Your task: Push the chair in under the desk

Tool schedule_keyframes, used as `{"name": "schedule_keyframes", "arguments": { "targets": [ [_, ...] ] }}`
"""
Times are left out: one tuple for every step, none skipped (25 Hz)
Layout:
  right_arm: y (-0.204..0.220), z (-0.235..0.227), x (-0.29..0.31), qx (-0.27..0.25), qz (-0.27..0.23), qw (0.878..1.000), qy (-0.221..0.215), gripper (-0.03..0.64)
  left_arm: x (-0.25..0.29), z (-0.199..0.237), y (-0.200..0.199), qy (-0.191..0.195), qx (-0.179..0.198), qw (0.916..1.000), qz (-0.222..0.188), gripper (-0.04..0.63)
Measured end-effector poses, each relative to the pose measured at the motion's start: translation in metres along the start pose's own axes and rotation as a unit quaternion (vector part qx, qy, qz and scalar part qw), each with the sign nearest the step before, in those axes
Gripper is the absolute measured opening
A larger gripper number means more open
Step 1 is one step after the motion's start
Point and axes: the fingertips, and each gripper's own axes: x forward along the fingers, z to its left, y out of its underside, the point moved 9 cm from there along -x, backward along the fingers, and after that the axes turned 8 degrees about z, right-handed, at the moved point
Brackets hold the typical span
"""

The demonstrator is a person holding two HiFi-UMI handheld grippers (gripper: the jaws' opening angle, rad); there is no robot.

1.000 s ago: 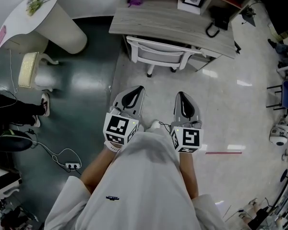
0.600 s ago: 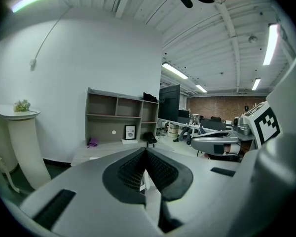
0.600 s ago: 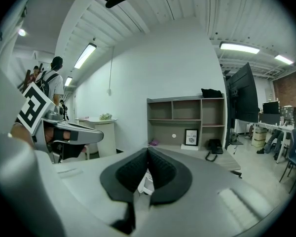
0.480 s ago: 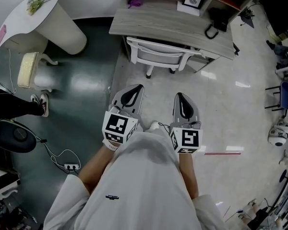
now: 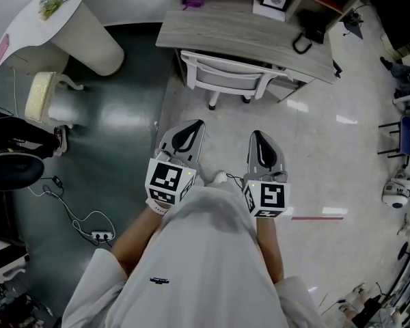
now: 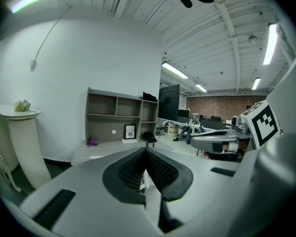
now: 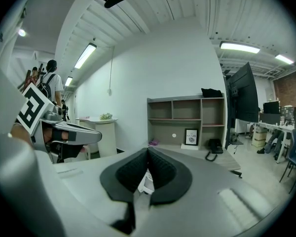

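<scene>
The white chair (image 5: 227, 78) stands at the grey wooden desk (image 5: 246, 36), its back toward me and its seat partly under the top. My left gripper (image 5: 193, 127) and right gripper (image 5: 255, 137) hover side by side above the pale floor, a good step short of the chair and pointing at it. Both are shut with nothing between the pads. In the left gripper view the left gripper (image 6: 146, 150) has its jaws pressed together, with the desk's shelf unit (image 6: 121, 117) beyond. The right gripper (image 7: 148, 149) is likewise shut, a sliver of the chair (image 7: 145, 182) showing below its pads.
A white pedestal table (image 5: 68, 26) with a plant and a cream seat (image 5: 41, 98) stand at the left. A person's legs (image 5: 24, 142) are at the left edge, above a power strip (image 5: 102, 236) with cables. Office chairs (image 5: 406, 125) crowd the right edge. A black phone (image 5: 311, 26) sits on the desk.
The person at the left edge has shifted, legs and dark round object moving up the picture. Both grippers and the chair have stayed still.
</scene>
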Motion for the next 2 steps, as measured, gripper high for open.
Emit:
{"name": "schedule_keyframes", "arguments": {
  "targets": [
    [0.0001,-0.0001,0.0002,0.000,-0.001,1.000,0.000,0.012,0.0002,0.0001,0.0005,0.000,0.000,1.0000,0.000,0.008],
    [0.0002,-0.0002,0.0004,-0.001,-0.001,1.000,-0.001,0.012,0.0004,0.0003,0.0010,-0.001,0.000,1.0000,0.000,0.008]
  ]
}}
